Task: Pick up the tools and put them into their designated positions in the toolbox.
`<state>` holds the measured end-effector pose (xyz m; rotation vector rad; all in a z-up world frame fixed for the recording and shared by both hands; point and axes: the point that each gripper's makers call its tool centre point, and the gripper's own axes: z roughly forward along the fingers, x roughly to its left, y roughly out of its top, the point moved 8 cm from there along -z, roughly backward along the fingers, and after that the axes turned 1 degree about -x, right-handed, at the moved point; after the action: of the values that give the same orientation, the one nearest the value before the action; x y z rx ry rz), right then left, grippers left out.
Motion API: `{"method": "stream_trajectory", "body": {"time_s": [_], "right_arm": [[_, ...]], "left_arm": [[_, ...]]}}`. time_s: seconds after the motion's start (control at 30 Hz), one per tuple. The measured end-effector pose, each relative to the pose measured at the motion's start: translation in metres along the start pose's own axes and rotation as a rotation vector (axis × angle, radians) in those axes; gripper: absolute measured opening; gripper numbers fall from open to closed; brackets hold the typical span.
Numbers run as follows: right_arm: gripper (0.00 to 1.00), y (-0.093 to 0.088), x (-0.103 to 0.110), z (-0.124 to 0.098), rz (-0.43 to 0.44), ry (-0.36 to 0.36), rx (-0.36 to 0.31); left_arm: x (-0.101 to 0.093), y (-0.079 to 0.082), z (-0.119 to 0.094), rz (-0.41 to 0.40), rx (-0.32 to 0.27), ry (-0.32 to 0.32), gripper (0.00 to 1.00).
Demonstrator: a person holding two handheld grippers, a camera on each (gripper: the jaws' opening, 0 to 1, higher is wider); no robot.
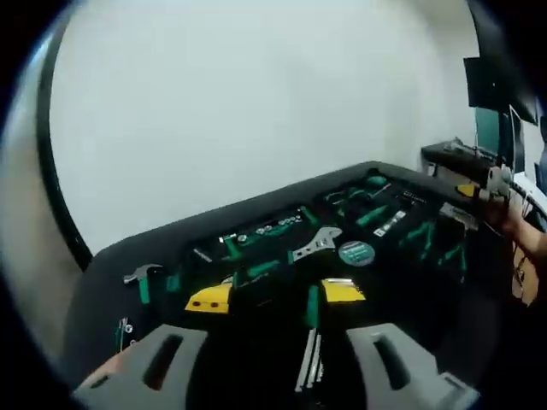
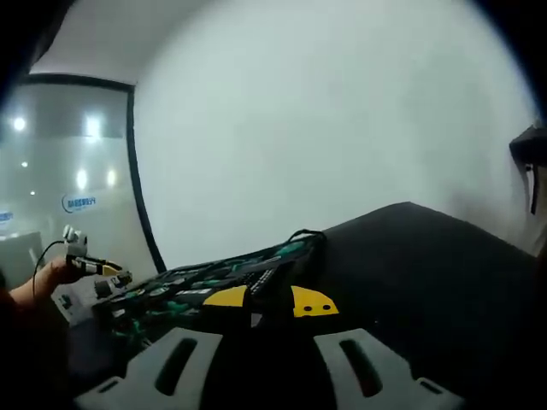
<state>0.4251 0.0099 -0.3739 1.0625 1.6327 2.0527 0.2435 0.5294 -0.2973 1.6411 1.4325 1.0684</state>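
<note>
One black table (image 1: 111, 273), with one open toolbox (image 1: 342, 273) lying flat on it, green-handled tools seated in its foam. Among them one adjustable wrench (image 1: 314, 245), one hammer (image 1: 142, 278), one round green tape measure (image 1: 356, 253), two yellow latches (image 1: 209, 298). Left gripper (image 1: 278, 363) jaws apart, empty; right gripper (image 2: 256, 363) likewise apart, holding nothing.

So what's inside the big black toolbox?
The toolbox holds green-handled tools: an adjustable wrench, a hammer, a row of sockets, a round green tape measure and two yellow latches. The left gripper's jaws hide its near edge.
</note>
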Motion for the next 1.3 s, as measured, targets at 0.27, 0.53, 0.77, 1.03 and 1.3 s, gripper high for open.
{"method": "stream_trajectory", "body": {"time_s": [0.27,0.53,0.77,1.03,1.3], "right_arm": [[0.15,-0.002,-0.003,0.002,-0.004,0.009,0.008],[0.15,-0.001,-0.002,0.000,0.007,0.005,-0.003],[0.15,-0.003,0.002,0.000,-0.003,0.015,0.007],[0.15,-0.002,0.002,-0.001,0.006,0.009,-0.001],[0.15,-0.002,0.003,0.000,0.005,0.010,0.004]], "left_arm": [[-0.027,-0.003,0.010,0.069,0.041,-0.046,0.41],[-0.052,-0.015,0.034,0.131,0.171,-0.077,0.43],[-0.049,-0.017,0.051,0.213,0.299,-0.175,0.30],[-0.036,-0.015,0.076,0.324,0.291,-0.362,0.21],[-0.032,-0.012,0.074,0.422,0.285,-0.491,0.15]]}}
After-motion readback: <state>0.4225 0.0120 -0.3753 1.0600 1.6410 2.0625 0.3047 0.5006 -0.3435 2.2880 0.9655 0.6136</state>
